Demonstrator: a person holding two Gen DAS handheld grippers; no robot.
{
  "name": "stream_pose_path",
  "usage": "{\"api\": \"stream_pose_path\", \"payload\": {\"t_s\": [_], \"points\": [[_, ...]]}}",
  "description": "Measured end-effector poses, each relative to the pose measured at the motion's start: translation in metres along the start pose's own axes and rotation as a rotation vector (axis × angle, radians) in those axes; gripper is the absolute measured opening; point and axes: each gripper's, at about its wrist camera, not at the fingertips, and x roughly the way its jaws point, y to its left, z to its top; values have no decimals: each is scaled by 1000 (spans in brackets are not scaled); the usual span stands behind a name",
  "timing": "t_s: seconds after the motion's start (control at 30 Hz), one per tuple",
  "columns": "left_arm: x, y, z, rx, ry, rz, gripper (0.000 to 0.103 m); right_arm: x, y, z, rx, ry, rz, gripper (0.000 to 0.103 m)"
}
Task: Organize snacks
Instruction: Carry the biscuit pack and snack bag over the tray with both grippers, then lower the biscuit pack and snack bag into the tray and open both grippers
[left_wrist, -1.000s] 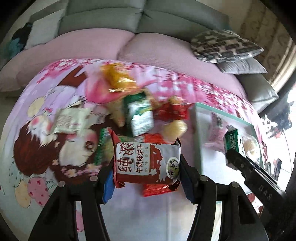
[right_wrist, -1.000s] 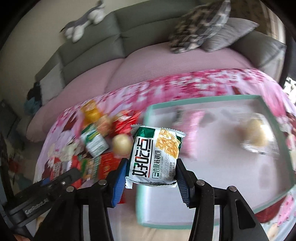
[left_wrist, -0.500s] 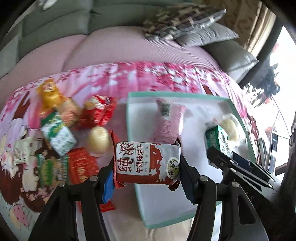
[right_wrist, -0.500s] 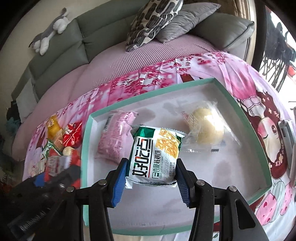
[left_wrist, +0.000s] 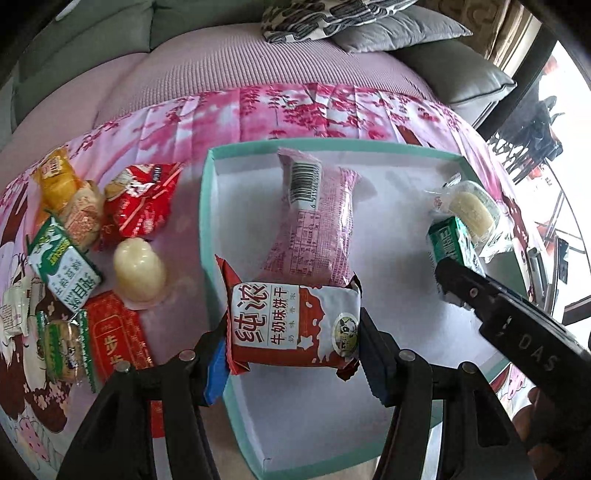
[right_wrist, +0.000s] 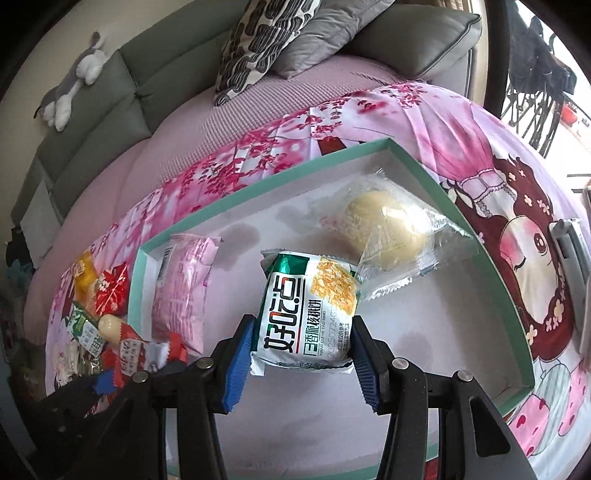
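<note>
My left gripper (left_wrist: 293, 363) is shut on a red and white biscuit packet (left_wrist: 295, 325), held above the left part of a shallow teal-rimmed box (left_wrist: 207, 206). My right gripper (right_wrist: 301, 350) is shut on a green and white biscuit packet (right_wrist: 308, 314), held over the same box (right_wrist: 476, 232). Inside the box lie a pink packet (left_wrist: 317, 218) (right_wrist: 183, 280) and a clear-wrapped round pastry (right_wrist: 384, 225) (left_wrist: 472, 208). The right gripper's green packet (left_wrist: 448, 240) also shows at the right of the left wrist view.
Loose snacks lie left of the box on the pink patterned cloth: a red packet (left_wrist: 138, 199), a jelly cup (left_wrist: 138, 273), a green and white packet (left_wrist: 64, 269), an orange packet (left_wrist: 55, 179). A pink-covered sofa with cushions (right_wrist: 266, 44) rises behind. A plush toy (right_wrist: 74, 81) sits on the backrest.
Both grippers have moved right from over the snack pile to above the box and lower, each still holding its packet. The box now fills both views.
</note>
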Motion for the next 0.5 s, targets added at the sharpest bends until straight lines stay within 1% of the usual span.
{"api": "stream_pose_path", "payload": {"t_s": [0.33,0.5], "points": [[11,0,12,0,-4,7,62,4,0,1,14,7,-15,53],[14,-2,12,3,-3,7,62,4,1,1,11,8,-25,53]]}}
